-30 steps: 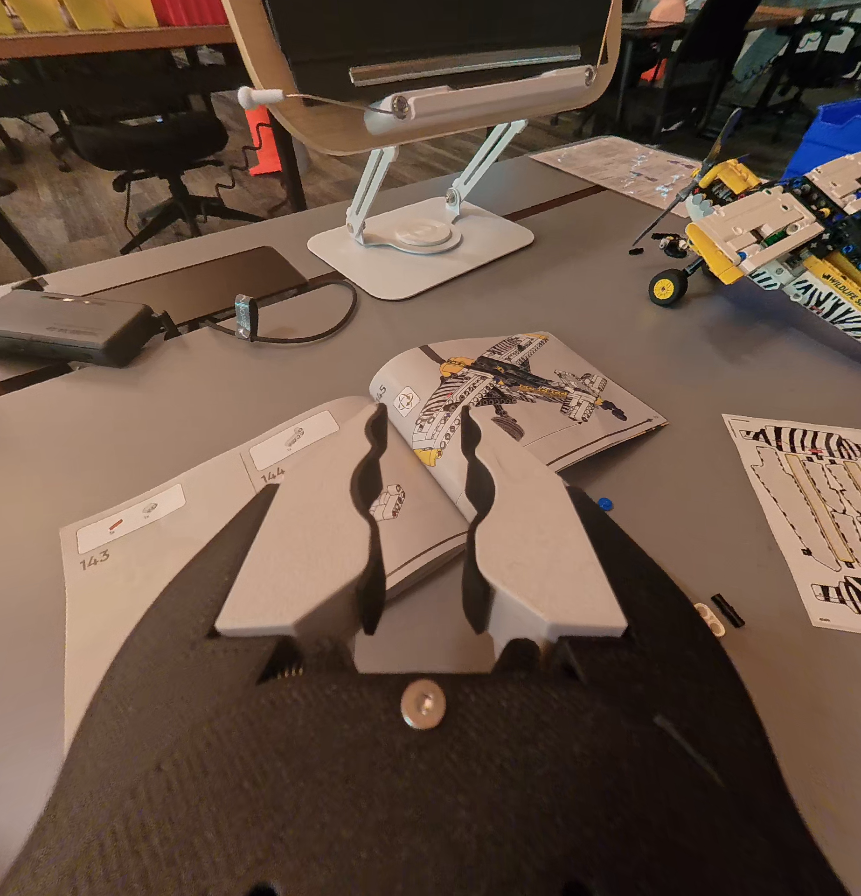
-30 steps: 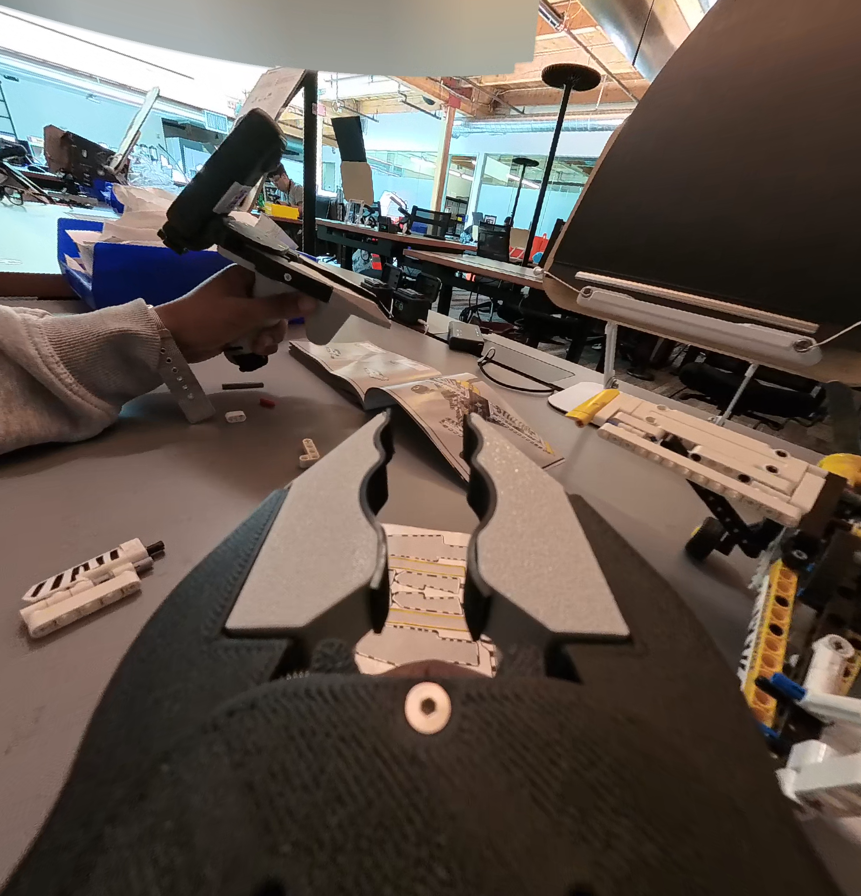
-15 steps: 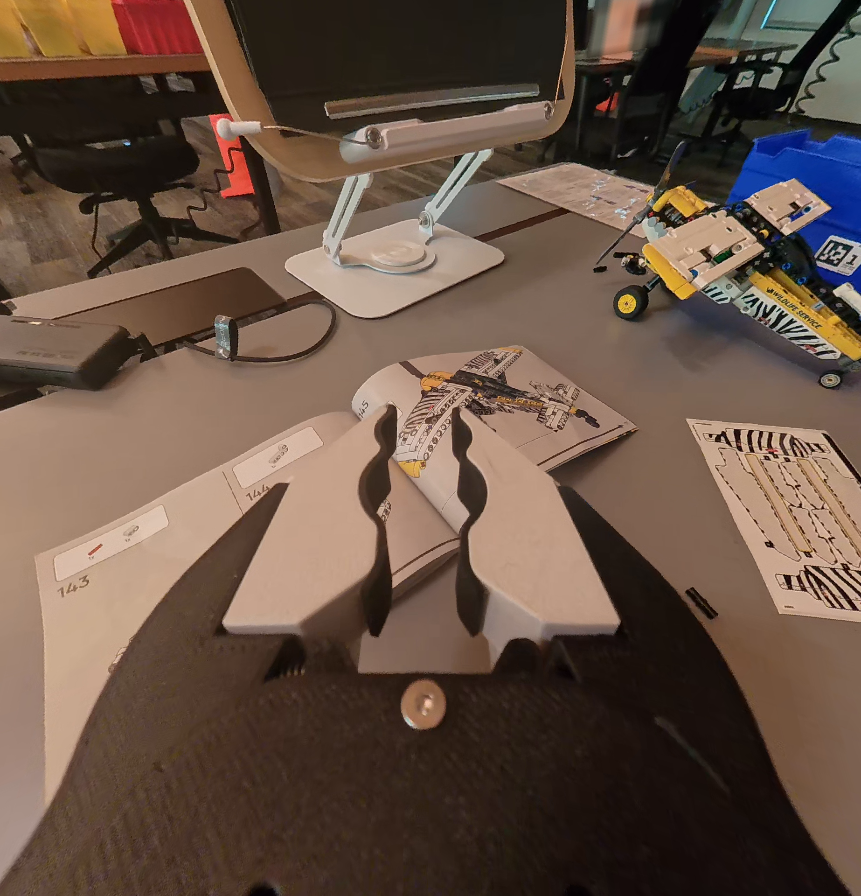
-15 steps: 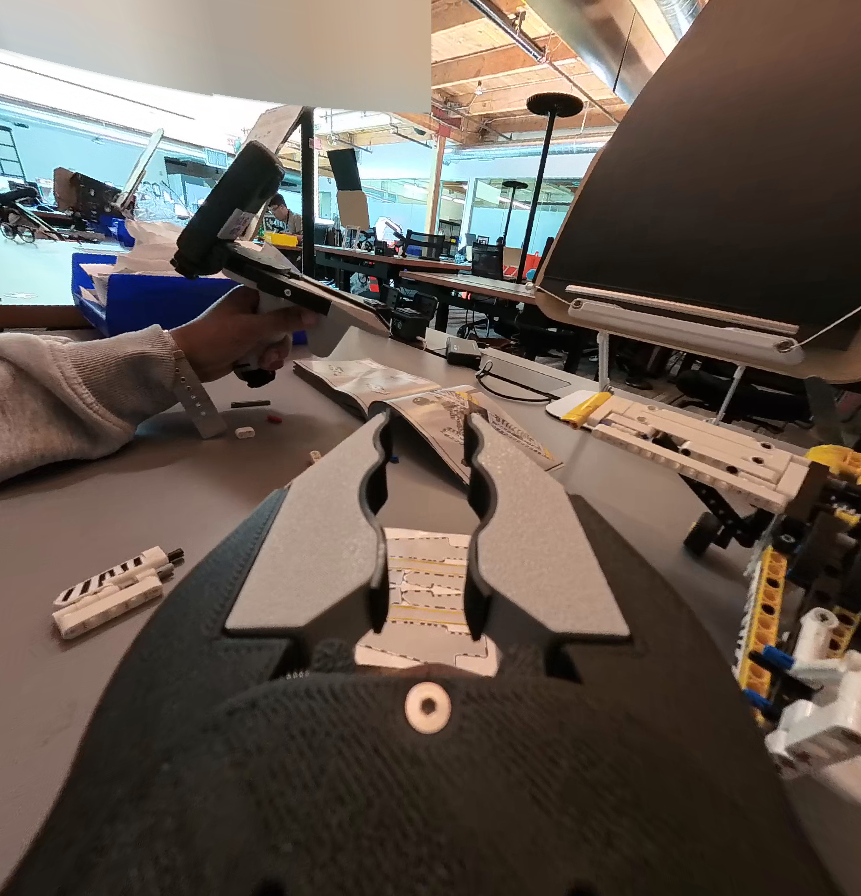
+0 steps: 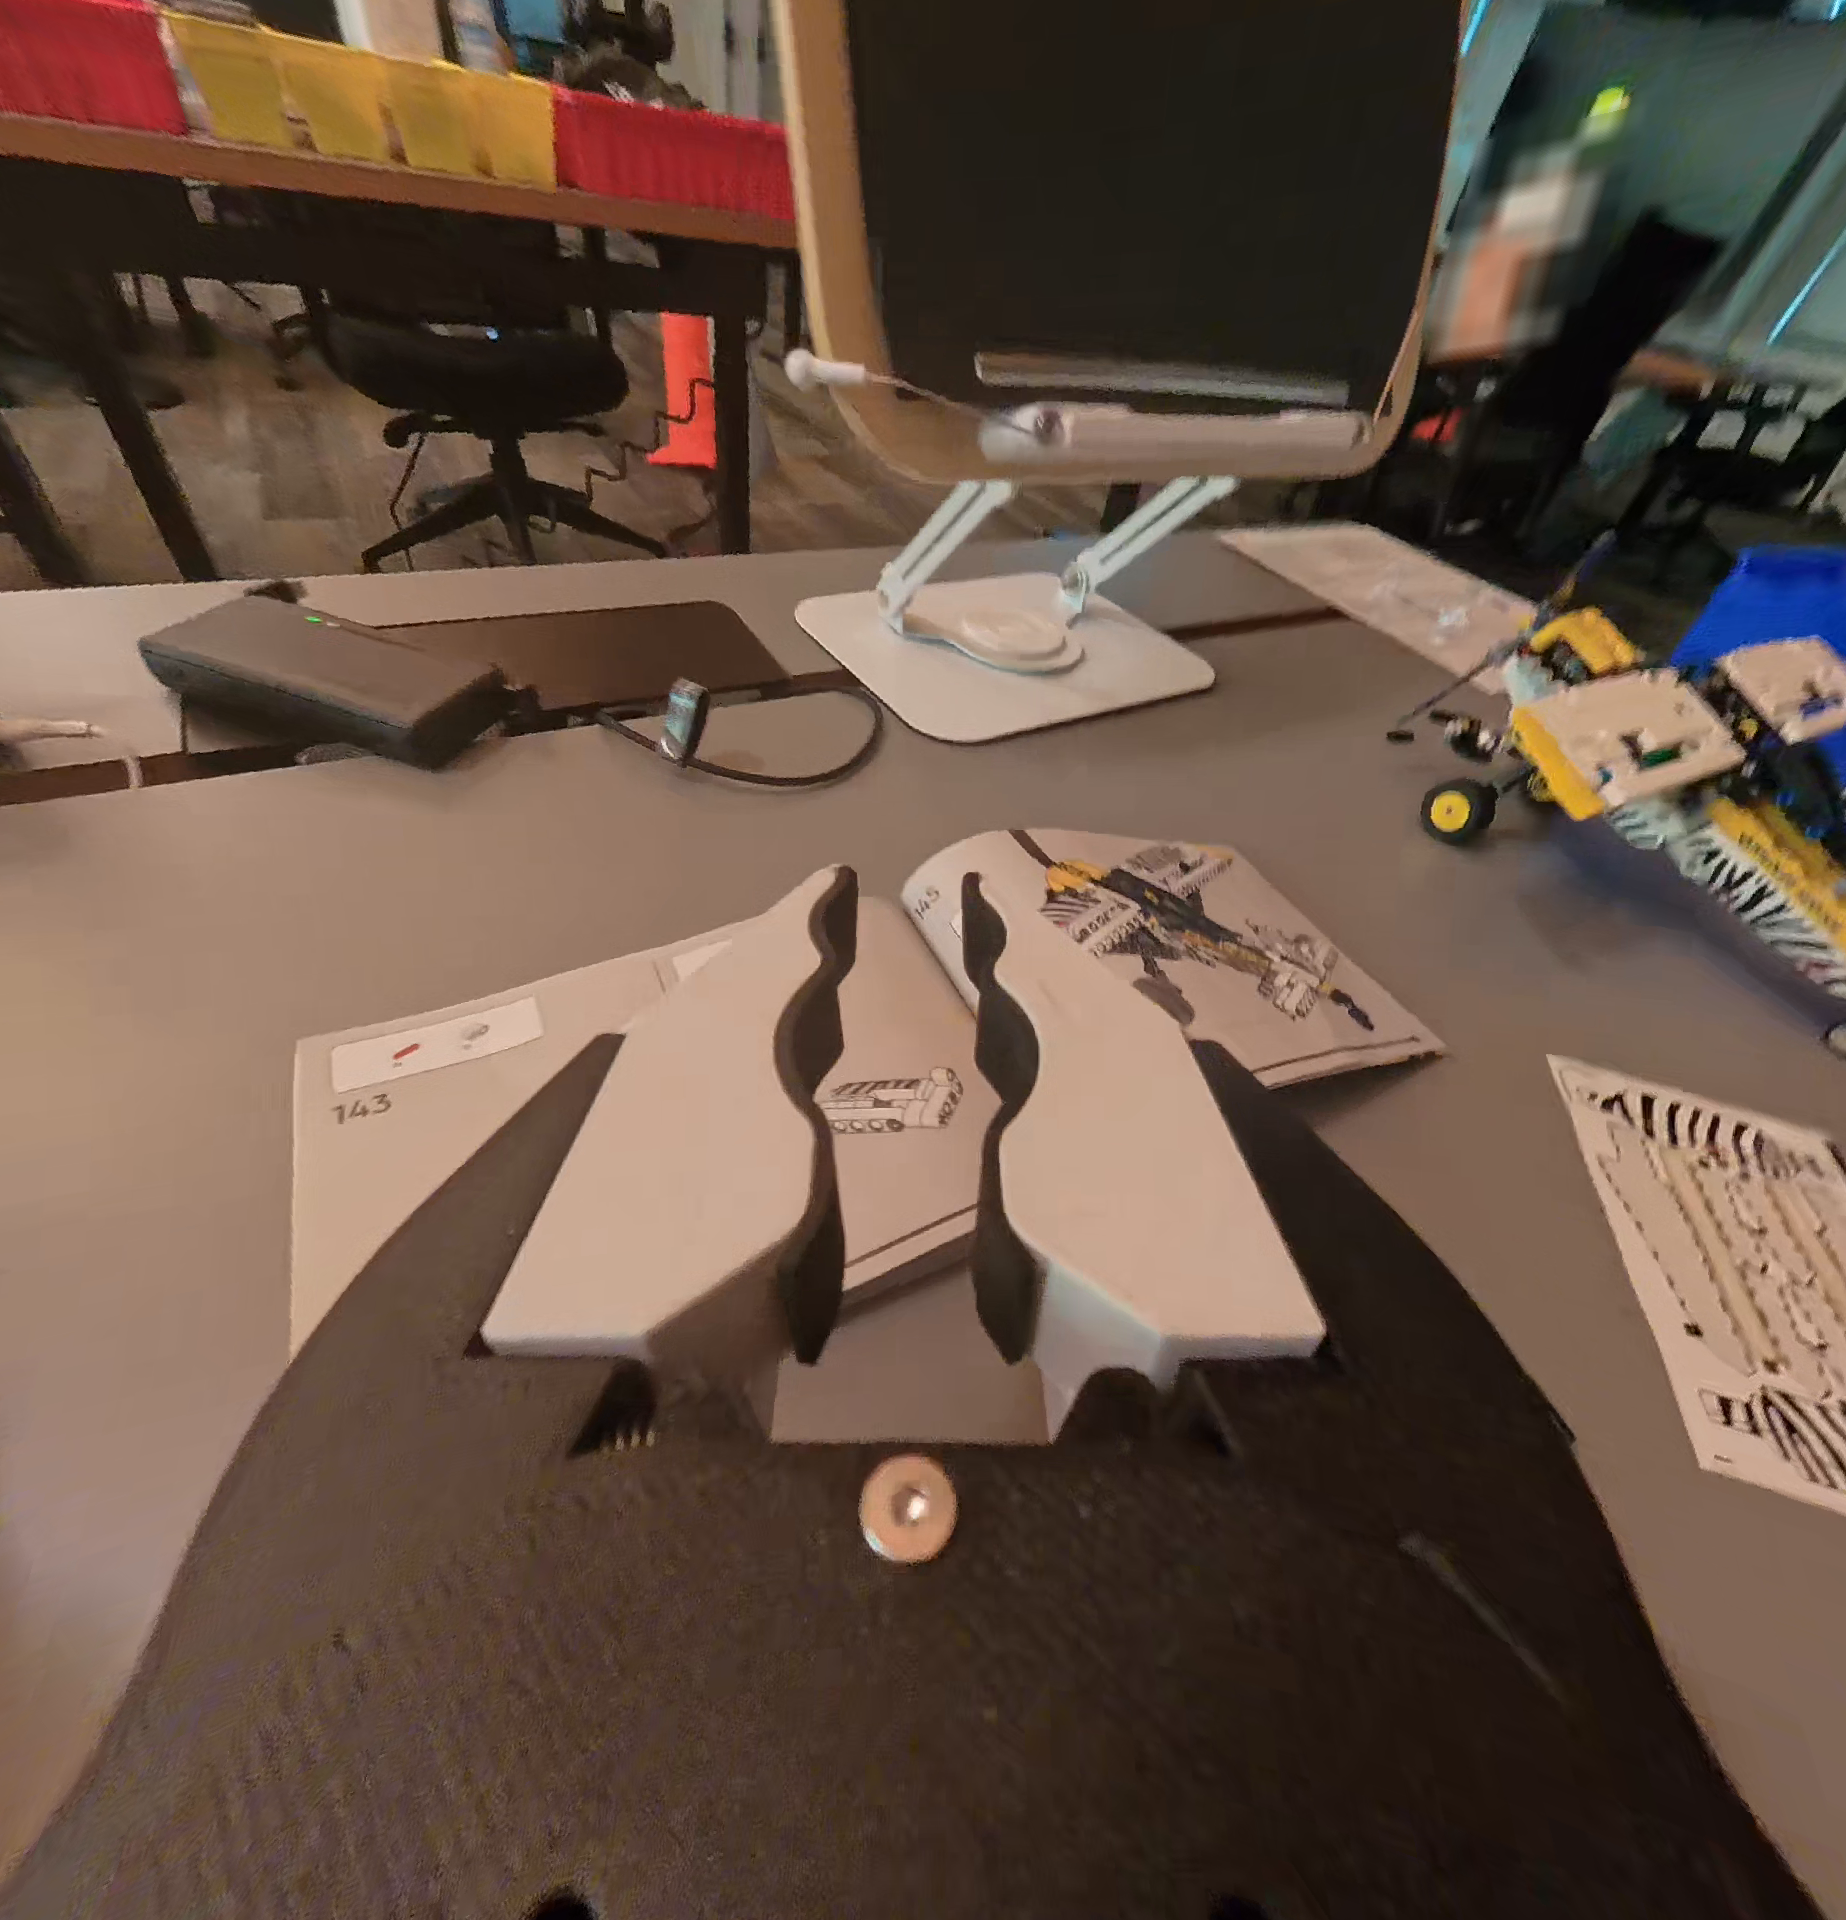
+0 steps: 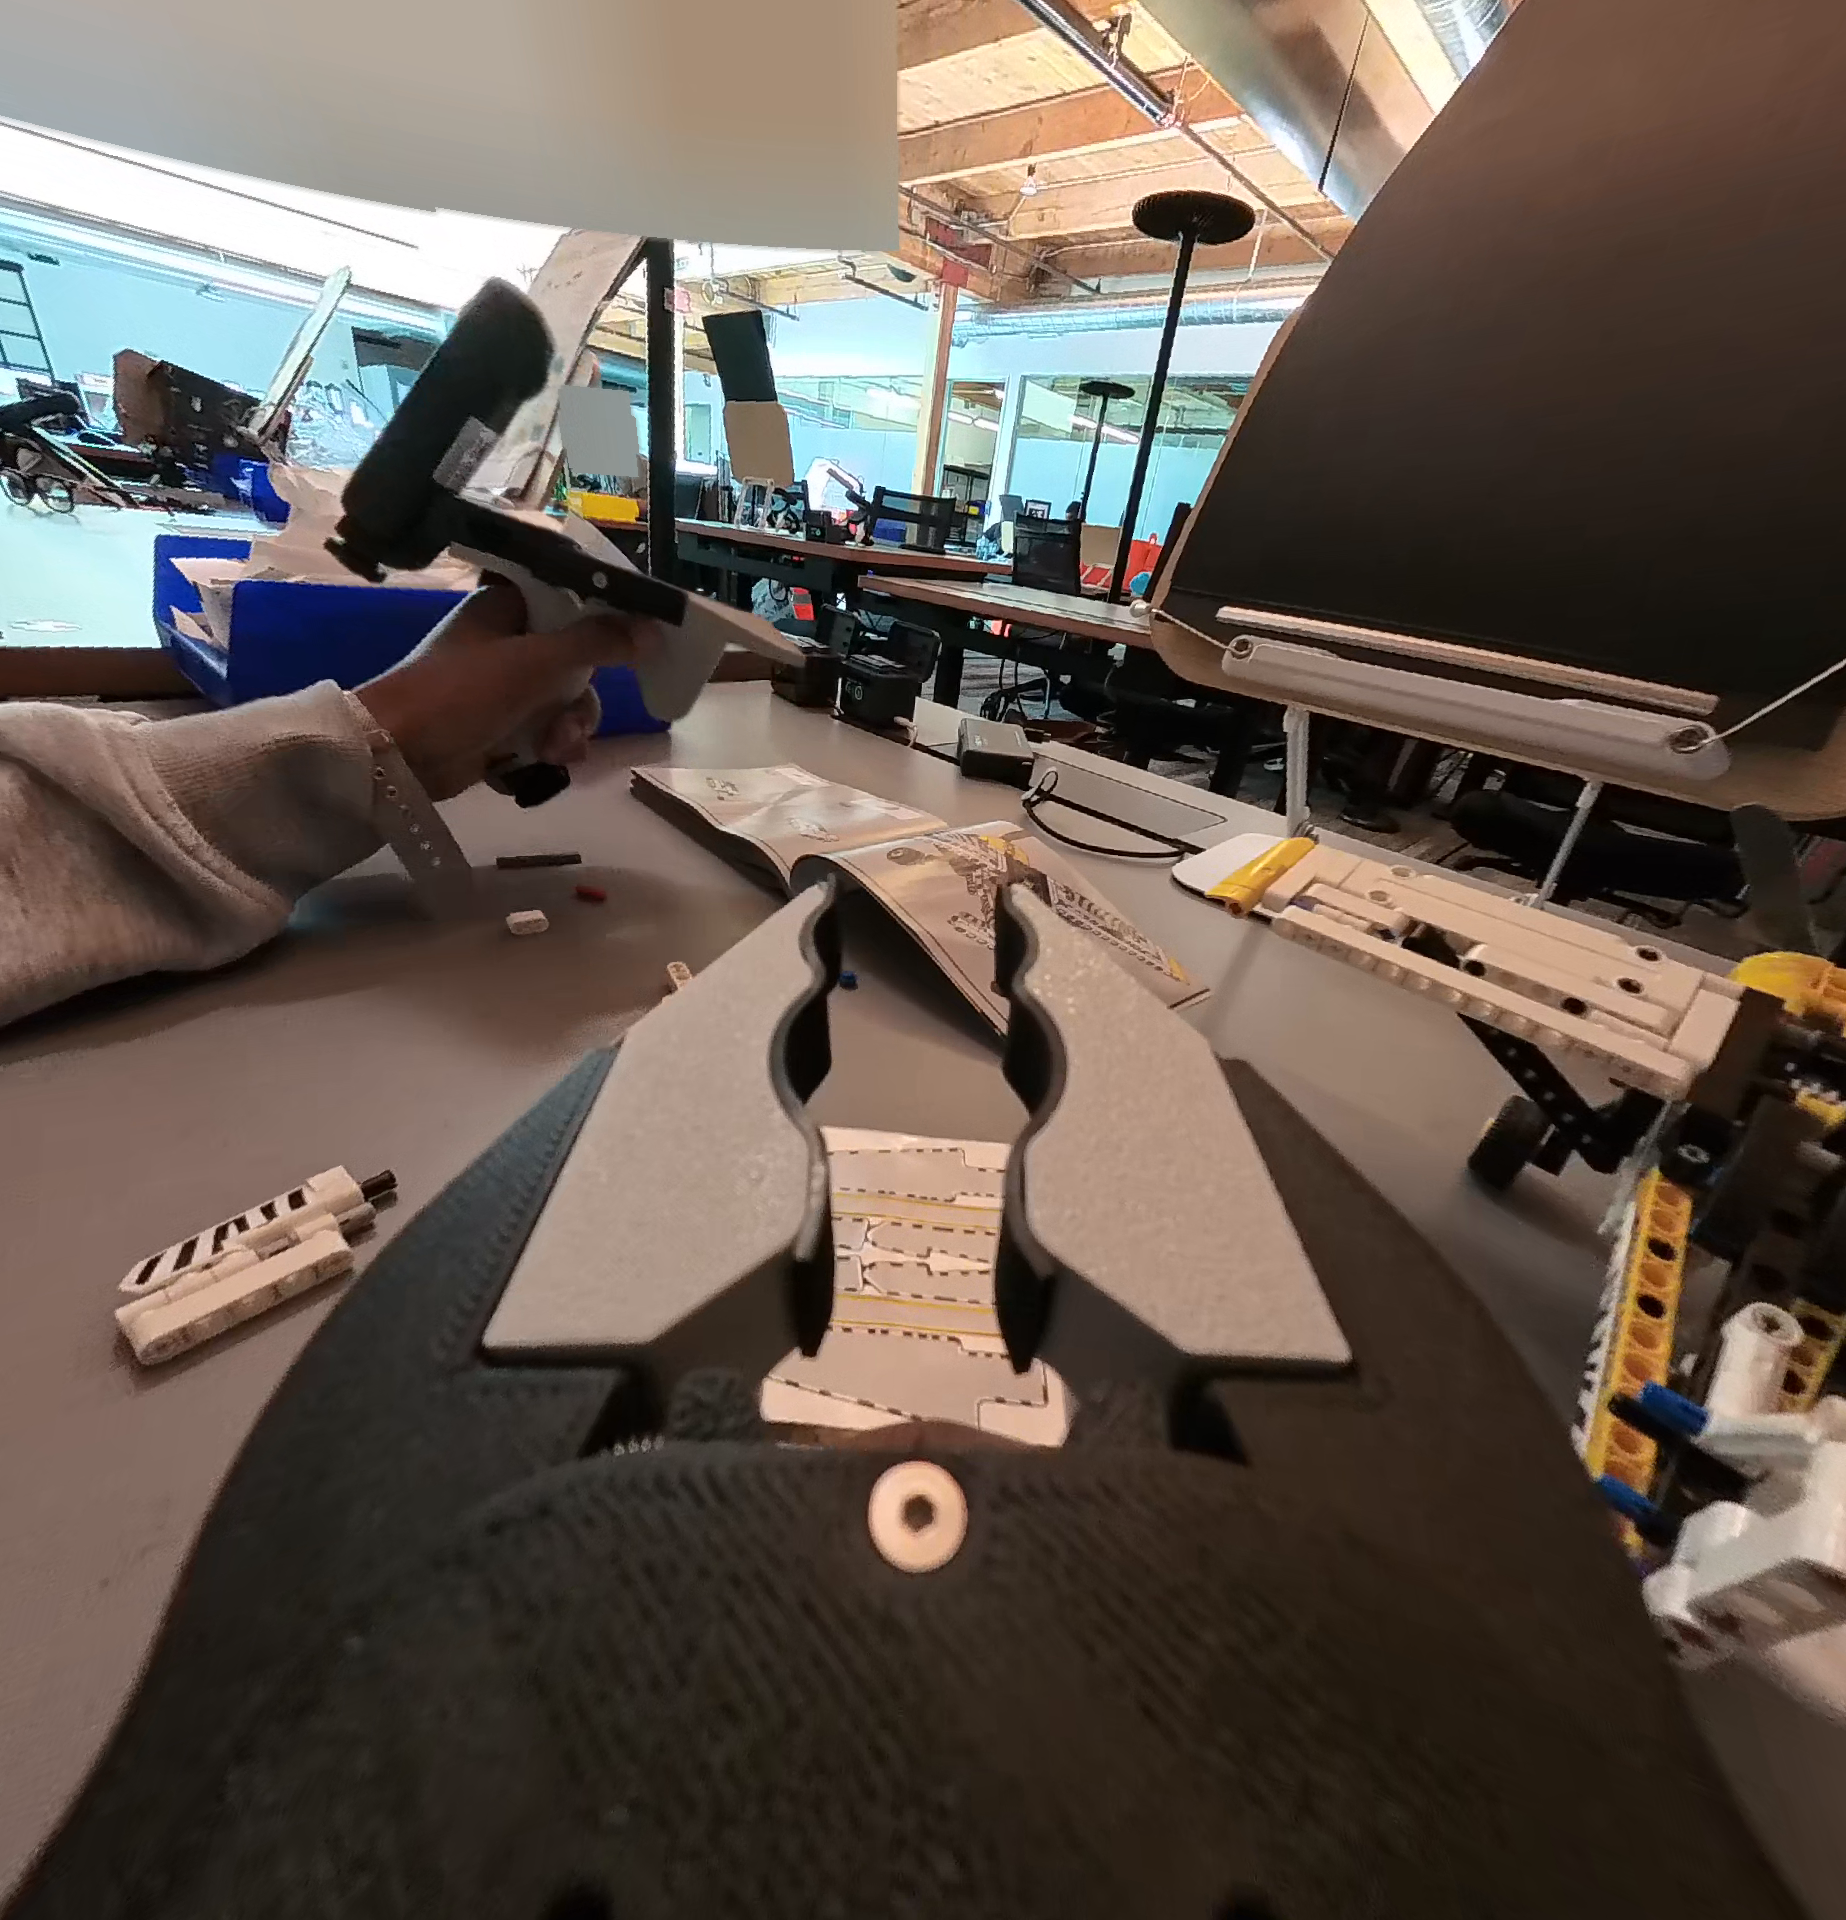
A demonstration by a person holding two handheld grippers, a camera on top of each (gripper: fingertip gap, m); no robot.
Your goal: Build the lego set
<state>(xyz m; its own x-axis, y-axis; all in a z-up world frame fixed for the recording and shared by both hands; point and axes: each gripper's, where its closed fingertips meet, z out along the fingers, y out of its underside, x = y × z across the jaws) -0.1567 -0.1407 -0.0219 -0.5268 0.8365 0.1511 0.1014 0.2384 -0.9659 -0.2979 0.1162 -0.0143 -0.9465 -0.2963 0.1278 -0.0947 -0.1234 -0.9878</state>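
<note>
My left gripper (image 5: 908,904) is open and empty, held above the open instruction booklet (image 5: 1189,945) on the grey table. The yellow, white and zebra-striped lego plane (image 5: 1667,769) stands at the far right. My right gripper (image 6: 914,909) is open and empty, low over the sticker sheet (image 6: 919,1226). The plane (image 6: 1521,977) is close on its right. A small white zebra-striped sub-assembly (image 6: 244,1257) lies on the table to its left. The left gripper (image 6: 711,623) also shows there, held by a hand above the booklet (image 6: 898,852).
A tablet stand (image 5: 1002,665) holds a dark screen (image 5: 1137,208) at the back. A black power pack (image 5: 316,675) with a cable lies back left. The sticker sheet (image 5: 1729,1247) lies right. Loose small pieces (image 6: 529,920) lie near the sleeve. A blue bin (image 6: 306,634) stands behind. One gripper's finger ends stand about 30 cm off the other's. My right tips are roughly 15 cm from the small white zebra-striped sub-assembly (image 6: 244,1257).
The left gripper has lifted and swung left, so the plane slid toward the right edge of its view. The right gripper has opened a little and stayed in place.
</note>
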